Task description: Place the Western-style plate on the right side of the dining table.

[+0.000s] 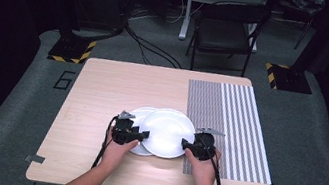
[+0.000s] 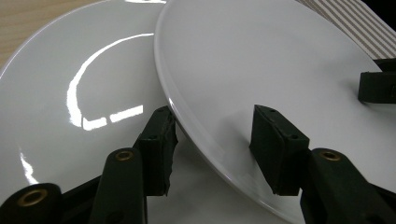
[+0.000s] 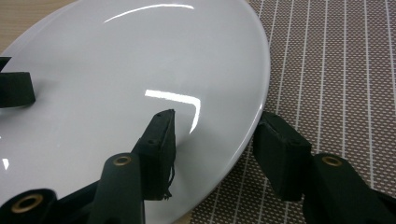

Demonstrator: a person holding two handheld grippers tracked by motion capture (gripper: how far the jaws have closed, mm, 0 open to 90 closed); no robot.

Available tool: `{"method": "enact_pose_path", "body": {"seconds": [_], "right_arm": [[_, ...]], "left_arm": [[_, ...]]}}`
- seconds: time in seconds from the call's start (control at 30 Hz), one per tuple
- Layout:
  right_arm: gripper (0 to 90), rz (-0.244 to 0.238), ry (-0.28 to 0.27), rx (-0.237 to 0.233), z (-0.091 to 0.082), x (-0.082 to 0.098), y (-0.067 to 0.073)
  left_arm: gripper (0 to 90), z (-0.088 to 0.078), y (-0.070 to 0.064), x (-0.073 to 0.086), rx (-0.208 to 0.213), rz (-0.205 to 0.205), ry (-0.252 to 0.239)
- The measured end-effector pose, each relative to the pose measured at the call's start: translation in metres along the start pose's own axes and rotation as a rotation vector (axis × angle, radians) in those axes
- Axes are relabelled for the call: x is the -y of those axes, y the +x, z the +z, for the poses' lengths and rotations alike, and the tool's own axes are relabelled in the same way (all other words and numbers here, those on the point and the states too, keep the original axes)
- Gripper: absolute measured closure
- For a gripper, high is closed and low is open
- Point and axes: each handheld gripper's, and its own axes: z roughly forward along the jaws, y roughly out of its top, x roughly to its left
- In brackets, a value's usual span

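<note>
Black jaws of the left gripper straddle the near rim of the upper plate: one pad sits under the rim, between it and the lower plate, the other rests on the upper plate's face. Whether they actually clench the rim or merely bracket it I cannot tell. At the opposite edge the right gripper does the same — one pad on the white face, one outside beneath the rim over the mat — with its pads close against the plate, yet a firm pinch cannot be confirmed.

From the high view, the upper plate overlaps the lower plate near the table's middle, its right edge reaching the striped mat, with the left gripper and right gripper on either side. Only the gripper views reveal the upper plate tilted, lifted off the lower one.

Both plates are round, glossy white with bright reflections; the mat is woven, brown with pale stripes; the table is light wood grain.
</note>
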Motion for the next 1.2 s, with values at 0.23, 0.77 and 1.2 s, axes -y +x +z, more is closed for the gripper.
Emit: {"method": "enact_pose_path", "body": {"seconds": [0.23, 0.77, 1.2], "right_arm": [[50.5, 0.002, -0.005, 0.002, -0.003, 0.001, 0.001], [50.7, -0.001, -0.040, -0.024, -0.010, -0.006, 0.006], [50.8, -0.008, -0.053, -0.025, -0.014, -0.011, 0.008]], "left_arm": [[51.2, -0.001, -0.001, -0.002, -0.016, -0.008, -0.006], [51.4, -0.009, -0.003, -0.014, -0.038, 0.002, -0.036], [51.4, -0.012, -0.004, -0.022, -0.054, 0.017, -0.034]]}}
